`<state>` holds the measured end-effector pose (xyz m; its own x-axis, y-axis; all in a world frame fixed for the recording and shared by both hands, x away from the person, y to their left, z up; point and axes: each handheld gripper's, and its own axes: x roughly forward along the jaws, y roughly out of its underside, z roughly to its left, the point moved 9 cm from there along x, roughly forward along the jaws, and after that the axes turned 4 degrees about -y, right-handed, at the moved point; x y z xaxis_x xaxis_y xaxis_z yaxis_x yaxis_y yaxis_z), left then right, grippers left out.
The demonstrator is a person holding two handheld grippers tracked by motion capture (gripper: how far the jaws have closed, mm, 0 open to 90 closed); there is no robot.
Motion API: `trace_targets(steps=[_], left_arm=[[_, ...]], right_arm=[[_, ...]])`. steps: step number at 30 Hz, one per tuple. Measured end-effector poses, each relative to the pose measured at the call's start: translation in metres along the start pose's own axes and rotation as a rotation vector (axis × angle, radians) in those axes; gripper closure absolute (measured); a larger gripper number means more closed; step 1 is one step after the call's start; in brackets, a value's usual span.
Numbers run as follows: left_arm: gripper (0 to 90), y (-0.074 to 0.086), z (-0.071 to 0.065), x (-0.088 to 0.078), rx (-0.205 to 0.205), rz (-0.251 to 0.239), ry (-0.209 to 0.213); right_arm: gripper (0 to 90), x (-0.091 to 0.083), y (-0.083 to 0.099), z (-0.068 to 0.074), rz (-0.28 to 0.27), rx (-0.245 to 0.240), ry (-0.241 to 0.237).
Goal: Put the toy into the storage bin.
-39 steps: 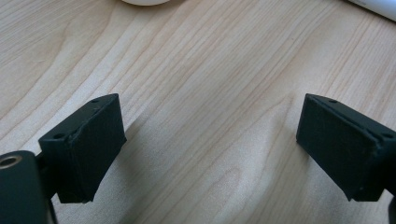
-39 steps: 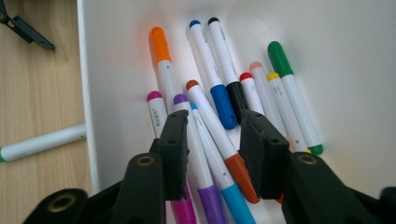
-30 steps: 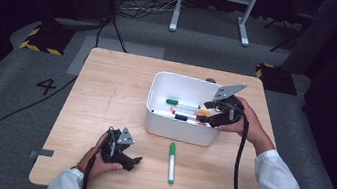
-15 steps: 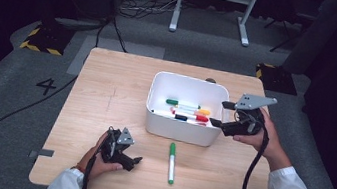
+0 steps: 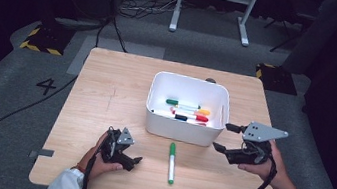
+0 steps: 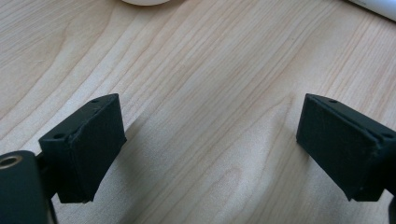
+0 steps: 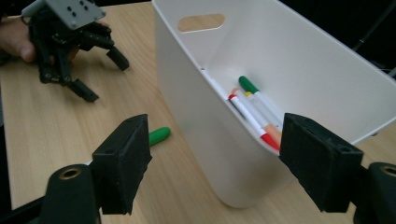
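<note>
1. Left gripper near the front-left corner of the table, held low over bare wood, jaws apart with nothing between them, as seen in the left gripper view.
2. Left hand wrapped round that tool, close to the front edge.
3. One green marker lying loose on the wood, near the front edge, roughly midway between the two tools and just in front of the bin; green cap toward the bin, white barrel toward the front edge. Touched by neither tool.
4. White bin a little right of the table's centre, nearer the back edge. Several markers lying flat on its floor: green, orange, red and dark caps visible from above.
5. Right gripper just off the bin's right front corner, near the right edge, carried level and aimed left toward the bin wall. Jaws just opened wide, spread well apart, nothing between them in the right gripper view.
6. Right hand behind it, forearm entering from the front-right corner.
7. Judged progress: mostly done, most markers already binned. Left to do: pick up the last green marker and drop it in. Either tool free for that; left one somewhat nearer.
</note>
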<state>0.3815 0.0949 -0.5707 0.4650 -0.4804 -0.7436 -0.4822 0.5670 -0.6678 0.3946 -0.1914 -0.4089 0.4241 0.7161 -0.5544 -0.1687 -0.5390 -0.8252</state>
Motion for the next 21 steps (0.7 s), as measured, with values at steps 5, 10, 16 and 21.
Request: trace_targets(steps=[5, 10, 16, 21], left_arm=[[8.0, 0.000, 0.000, 0.000, 0.000, 0.001, 0.000], [8.1, 0.000, 0.000, 0.000, 0.000, 0.001, -0.001], [8.0, 0.000, 0.000, 0.000, 0.000, 0.001, -0.001], [8.0, 0.000, 0.000, 0.000, 0.000, 0.000, 0.000]], right_arm=[[25.3, 0.019, 0.020, 0.019, 0.026, 0.016, -0.030], [26.2, 0.049, 0.036, 0.036, 0.070, -0.010, -0.055], [26.5, 0.081, 0.046, 0.050, 0.098, 0.022, -0.120], [26.5, 0.105, 0.049, 0.059, 0.109, 0.064, -0.157]])
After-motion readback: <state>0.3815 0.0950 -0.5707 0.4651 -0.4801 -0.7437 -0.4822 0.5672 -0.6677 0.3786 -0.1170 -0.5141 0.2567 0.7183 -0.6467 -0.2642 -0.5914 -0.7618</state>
